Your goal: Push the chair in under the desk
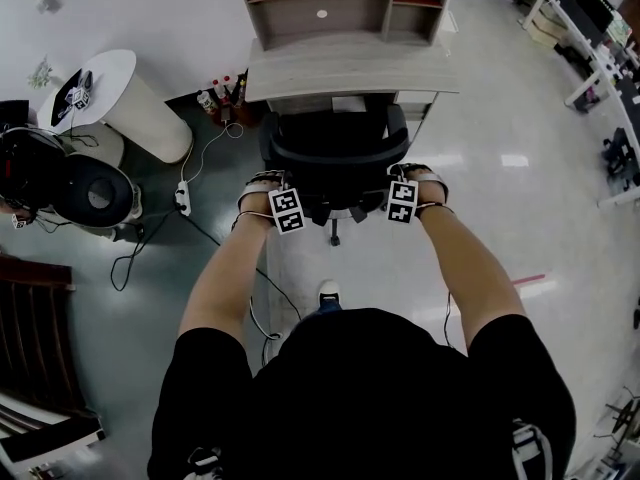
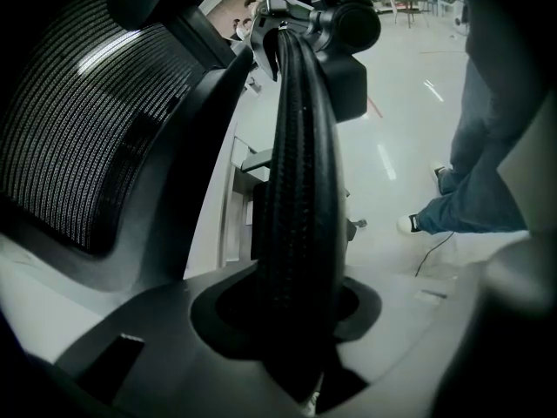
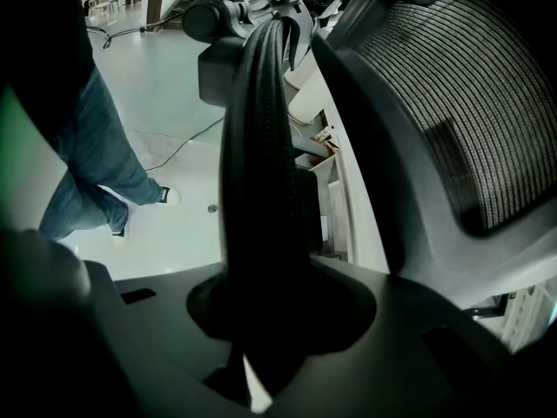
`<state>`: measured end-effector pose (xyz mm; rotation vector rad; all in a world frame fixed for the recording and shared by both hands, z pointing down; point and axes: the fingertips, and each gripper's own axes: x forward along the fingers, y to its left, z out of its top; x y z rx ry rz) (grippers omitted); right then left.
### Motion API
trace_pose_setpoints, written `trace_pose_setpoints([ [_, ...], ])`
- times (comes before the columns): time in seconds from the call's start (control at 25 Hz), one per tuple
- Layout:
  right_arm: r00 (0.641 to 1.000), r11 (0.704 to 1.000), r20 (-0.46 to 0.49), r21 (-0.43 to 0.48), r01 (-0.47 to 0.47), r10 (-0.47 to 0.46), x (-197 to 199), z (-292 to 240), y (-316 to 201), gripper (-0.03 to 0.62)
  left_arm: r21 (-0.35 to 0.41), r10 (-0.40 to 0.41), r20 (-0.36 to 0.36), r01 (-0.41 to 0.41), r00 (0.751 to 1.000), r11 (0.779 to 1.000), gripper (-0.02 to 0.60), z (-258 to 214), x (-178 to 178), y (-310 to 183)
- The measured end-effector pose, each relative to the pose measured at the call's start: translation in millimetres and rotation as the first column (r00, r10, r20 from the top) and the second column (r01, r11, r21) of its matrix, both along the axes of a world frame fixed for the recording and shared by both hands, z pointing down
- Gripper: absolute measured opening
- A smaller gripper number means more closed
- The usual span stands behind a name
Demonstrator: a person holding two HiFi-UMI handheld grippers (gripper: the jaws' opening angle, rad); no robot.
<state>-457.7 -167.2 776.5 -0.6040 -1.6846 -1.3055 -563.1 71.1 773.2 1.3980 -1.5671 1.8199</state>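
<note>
The black office chair stands in front of the pale wooden desk, its seat partly under the desktop. My left gripper is shut on the chair's left armrest and my right gripper on the right armrest. In the left gripper view the ribbed black armrest runs straight up between the jaws of the left gripper, with the mesh backrest to its left. The right gripper view mirrors this: the armrest is clamped in the right gripper, and the mesh backrest is to its right.
A shelf unit sits on the desk. Bottles stand on the floor by its left leg. A power strip with cables lies left of the chair. A white round table and a black round tub stand farther left. My shoe is behind the chair.
</note>
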Motion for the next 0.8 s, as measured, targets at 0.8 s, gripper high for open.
trace_pose_setpoints([
  [0.8,1.000,1.000,0.007,0.003,-0.013,0.013,-62,-1,-4,0.114,0.019,0.006,0.014,-0.006,1.000,1.000,0.137,-1,-65,-6],
])
